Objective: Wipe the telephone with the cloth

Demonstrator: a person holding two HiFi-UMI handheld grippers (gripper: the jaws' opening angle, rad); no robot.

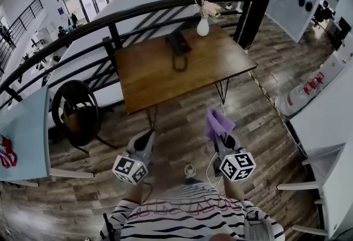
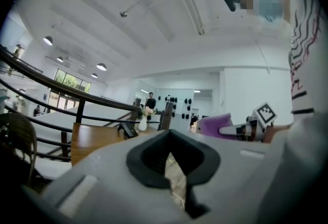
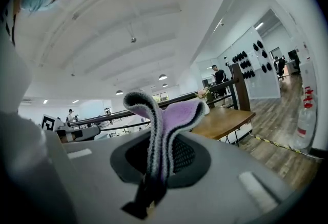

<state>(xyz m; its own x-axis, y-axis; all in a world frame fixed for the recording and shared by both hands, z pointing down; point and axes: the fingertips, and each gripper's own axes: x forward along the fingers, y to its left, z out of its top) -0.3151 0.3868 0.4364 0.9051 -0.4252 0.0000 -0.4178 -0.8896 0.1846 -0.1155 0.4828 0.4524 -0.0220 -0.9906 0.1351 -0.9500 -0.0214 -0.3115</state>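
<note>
While right gripper (image 1: 222, 140) clamps the cloth (image 1: 217, 122) and left gripper (image 1: 147, 137) sits closed, empty, we're in approach: next, reach telephone (image 1: 178, 44) at 12 o'clock on table (image 1: 160, 82).

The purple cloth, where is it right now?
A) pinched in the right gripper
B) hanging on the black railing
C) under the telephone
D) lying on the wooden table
A: in the right gripper view the purple cloth sticks up from between the jaws of the right gripper, which are shut on it. In the head view it is over the floor, short of the table.
</note>
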